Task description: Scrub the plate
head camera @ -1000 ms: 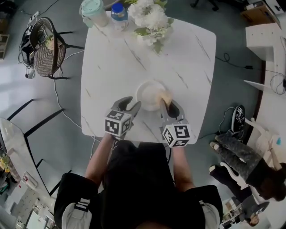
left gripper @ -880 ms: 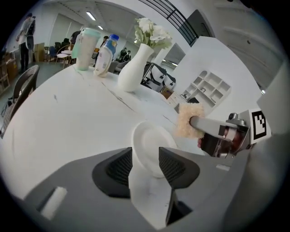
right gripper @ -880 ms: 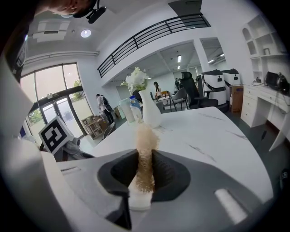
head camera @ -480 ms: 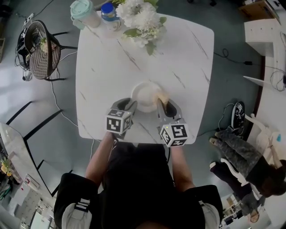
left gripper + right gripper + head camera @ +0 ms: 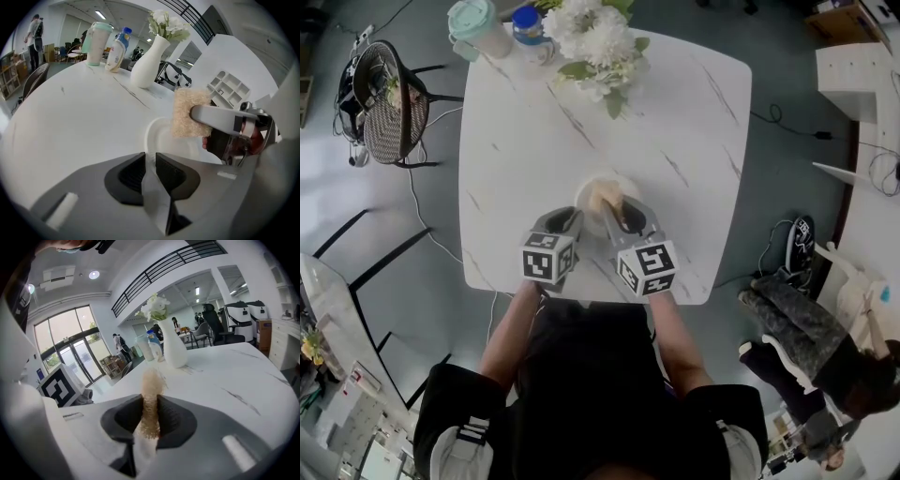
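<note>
A small white plate (image 5: 592, 194) lies on the marble table (image 5: 534, 141) close to its near edge. My left gripper (image 5: 569, 222) reaches its left rim. In the left gripper view the plate (image 5: 164, 138) has its rim running between the jaws (image 5: 150, 169), which are closing and look pressed on it. My right gripper (image 5: 622, 217) is shut on a tan sponge (image 5: 603, 197) and holds it over the plate's middle. The sponge (image 5: 187, 117) and the right gripper (image 5: 194, 114) show from the side in the left gripper view. In the right gripper view the sponge (image 5: 150, 394) stands out from between the pads (image 5: 150, 414).
At the table's far edge stand a vase of white flowers (image 5: 602, 42), a blue-capped bottle (image 5: 528, 26) and a mint cup (image 5: 474, 25). A wicker chair (image 5: 389, 98) is off the far left corner. A person (image 5: 811, 328) sits on the floor to the right.
My right gripper has carried the sponge left, from the plate's right rim to over its middle. The left gripper's jaws have narrowed onto the plate's left rim.
</note>
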